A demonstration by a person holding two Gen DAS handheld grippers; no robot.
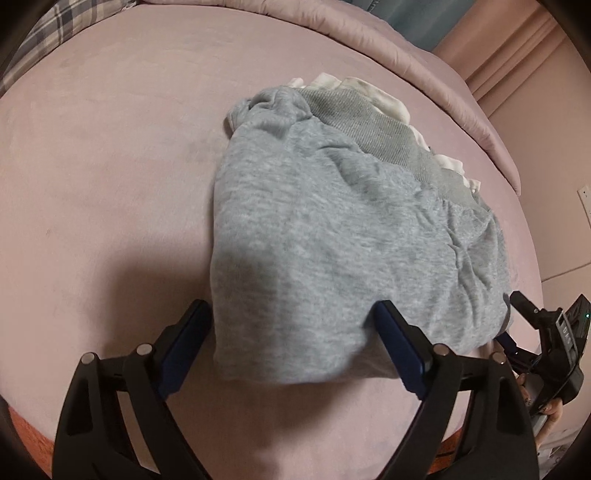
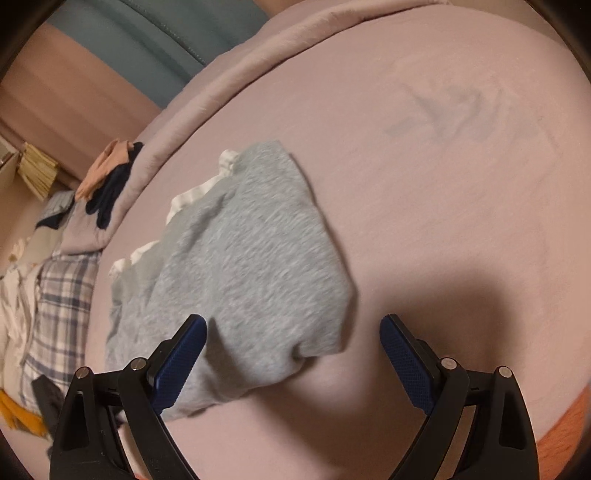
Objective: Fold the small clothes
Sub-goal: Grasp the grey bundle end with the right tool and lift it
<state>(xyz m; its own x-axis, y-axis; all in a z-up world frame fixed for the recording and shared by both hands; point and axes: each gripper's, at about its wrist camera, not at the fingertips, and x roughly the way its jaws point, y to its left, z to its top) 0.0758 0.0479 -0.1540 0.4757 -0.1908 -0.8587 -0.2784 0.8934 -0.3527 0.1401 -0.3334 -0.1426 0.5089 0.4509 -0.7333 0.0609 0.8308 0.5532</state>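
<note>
A folded grey fleece garment [image 1: 332, 229] [image 2: 251, 266] lies on the pink bed sheet [image 1: 110, 166] [image 2: 443, 184], its ribbed band [image 1: 380, 133] at the far side. White fabric [image 1: 391, 103] [image 2: 188, 197] peeks out beyond it. My left gripper [image 1: 291, 314] stands open, straddling the garment's near left end, one finger beside the edge and the other resting on the cloth. My right gripper [image 2: 291, 325] is open too, with the garment's near corner lying between its fingers. The left wrist view shows the right gripper [image 1: 513, 317] at the garment's right end, held by a hand [image 1: 554, 410].
A rolled pink quilt [image 1: 424, 62] [image 2: 229, 74] borders the far side of the bed. Plaid fabric [image 2: 62, 295] [image 1: 48, 33] and a pile of peach and navy clothes [image 2: 107, 181] lie past the bed's edge. An orange cloth edge [image 2: 565, 435] shows near me.
</note>
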